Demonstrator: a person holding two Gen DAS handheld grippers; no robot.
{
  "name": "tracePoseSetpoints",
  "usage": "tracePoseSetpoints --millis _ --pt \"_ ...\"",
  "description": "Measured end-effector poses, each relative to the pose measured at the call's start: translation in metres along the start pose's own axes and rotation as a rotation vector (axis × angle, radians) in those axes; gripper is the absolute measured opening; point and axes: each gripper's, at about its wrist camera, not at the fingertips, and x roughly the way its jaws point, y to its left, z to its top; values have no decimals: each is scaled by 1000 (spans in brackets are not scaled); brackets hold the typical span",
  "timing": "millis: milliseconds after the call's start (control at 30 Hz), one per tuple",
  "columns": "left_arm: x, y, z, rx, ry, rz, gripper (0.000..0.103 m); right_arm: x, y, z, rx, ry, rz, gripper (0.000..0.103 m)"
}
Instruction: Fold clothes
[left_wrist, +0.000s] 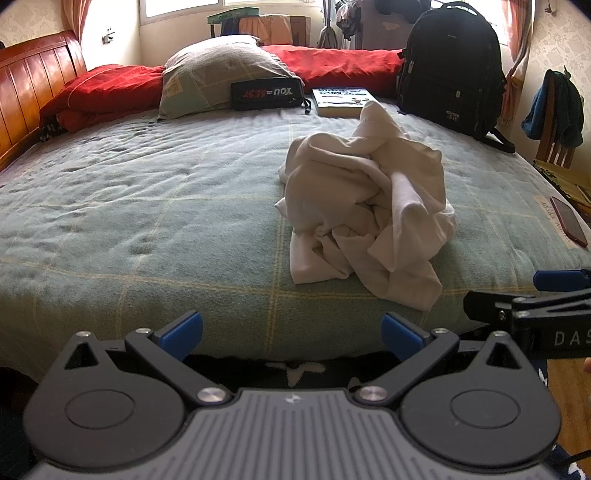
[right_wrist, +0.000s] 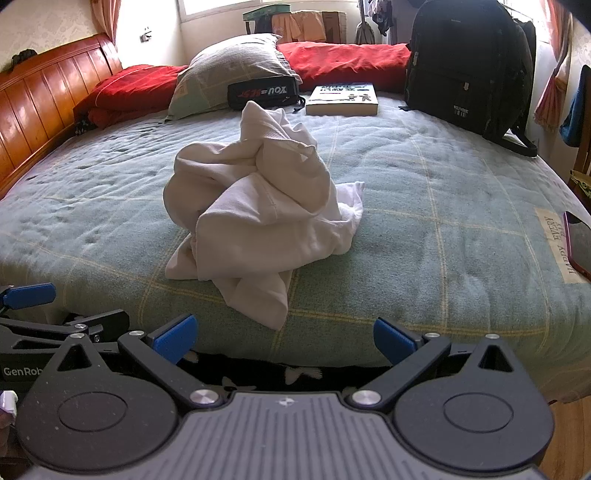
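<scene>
Crumpled white cotton garment, lying in a loose heap on the pale green checked blanket of the bed, near its front edge. Left gripper, black with blue finger pads, hovering just before that front edge, jaws spread wide and holding nothing. Right gripper, of the same kind, hovering beside it, also spread wide and empty, apart from the garment. Lying along the far edge: rolled red quilt, grey-green pillow, black pencil case with printed letters and thick paperback book. Large black backpack standing at the far right corner. Dark red phone lying at the right edge.
</scene>
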Motion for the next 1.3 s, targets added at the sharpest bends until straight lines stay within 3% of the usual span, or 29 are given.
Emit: tracePoseSetpoints --millis 1300 --pt "4 -5 2 27 -4 8 102 4 -3 1 19 1 12 103"
